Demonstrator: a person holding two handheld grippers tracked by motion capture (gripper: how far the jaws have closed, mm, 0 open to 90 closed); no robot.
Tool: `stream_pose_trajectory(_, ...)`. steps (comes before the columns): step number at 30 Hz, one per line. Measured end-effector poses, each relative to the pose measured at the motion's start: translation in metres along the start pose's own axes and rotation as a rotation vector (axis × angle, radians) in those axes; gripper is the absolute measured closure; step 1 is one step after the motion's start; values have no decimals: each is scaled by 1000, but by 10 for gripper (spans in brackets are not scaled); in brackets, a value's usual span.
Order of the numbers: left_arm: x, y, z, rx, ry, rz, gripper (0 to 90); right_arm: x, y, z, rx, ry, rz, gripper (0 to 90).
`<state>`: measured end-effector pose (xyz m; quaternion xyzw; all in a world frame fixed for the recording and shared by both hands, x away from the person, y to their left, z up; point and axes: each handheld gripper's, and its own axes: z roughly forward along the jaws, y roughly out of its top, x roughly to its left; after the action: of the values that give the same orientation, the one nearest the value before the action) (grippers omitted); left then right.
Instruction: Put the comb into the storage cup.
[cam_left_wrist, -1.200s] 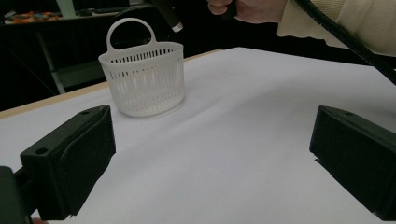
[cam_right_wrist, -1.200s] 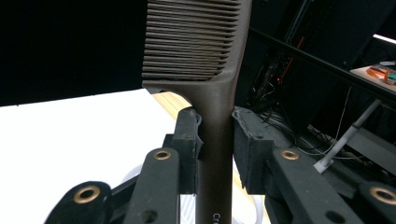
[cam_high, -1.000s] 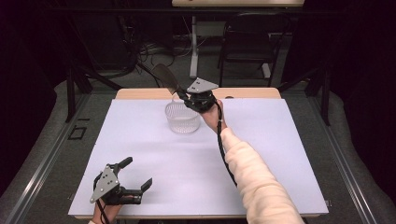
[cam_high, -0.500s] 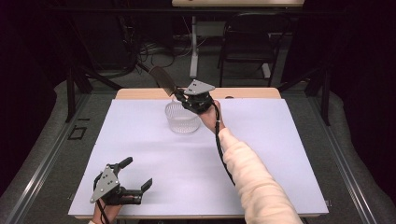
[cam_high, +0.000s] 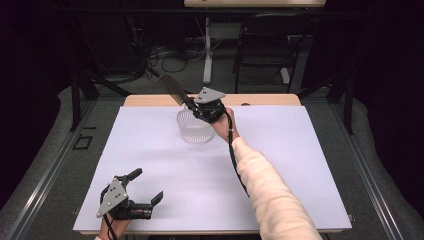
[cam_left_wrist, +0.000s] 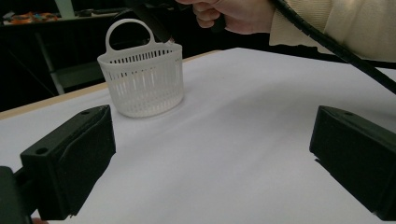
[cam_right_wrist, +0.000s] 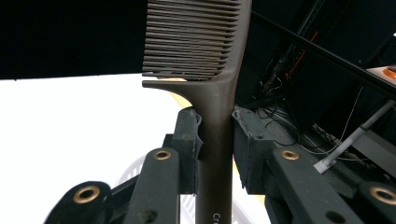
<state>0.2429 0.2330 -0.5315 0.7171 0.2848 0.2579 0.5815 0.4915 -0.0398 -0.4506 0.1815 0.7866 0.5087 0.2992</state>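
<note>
Above the far rim of the white basket (cam_high: 195, 127), at twelve o'clock on the table (cam_high: 300, 165), we held a dark comb (cam_high: 171, 89) clamped by its handle in our right gripper (cam_high: 192, 106). At seven o'clock our left gripper (cam_high: 145, 189) rested, jaws apart.

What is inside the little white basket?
The white basket looks empty through its slotted wall, though its floor is out of sight. Above its rim, the right gripper holds a dark comb by the handle, and that handle's lower end is hidden.
</note>
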Motion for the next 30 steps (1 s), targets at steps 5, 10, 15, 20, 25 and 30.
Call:
stream_pose_trajectory(5,0,0,0,0,-1,0,4,-1,-1,2,16,-2,-7,725)
stream_pose_trajectory(10,0,0,0,1,-1,0,4,0,-2,4,29,-3,-23,725)
stream_pose_trajectory(15,0,0,0,0,0,0,4,0,-1,4,35,-2,-28,725)
stream_pose_trajectory(20,0,0,0,-1,0,-2,4,1,-2,6,45,2,-33,725)
stream_pose_trajectory(25,0,0,0,-1,0,-3,4,2,-3,8,55,5,-36,725)
stream_pose_trajectory(30,0,0,0,-1,-2,1,4,1,-3,8,63,9,-43,724)
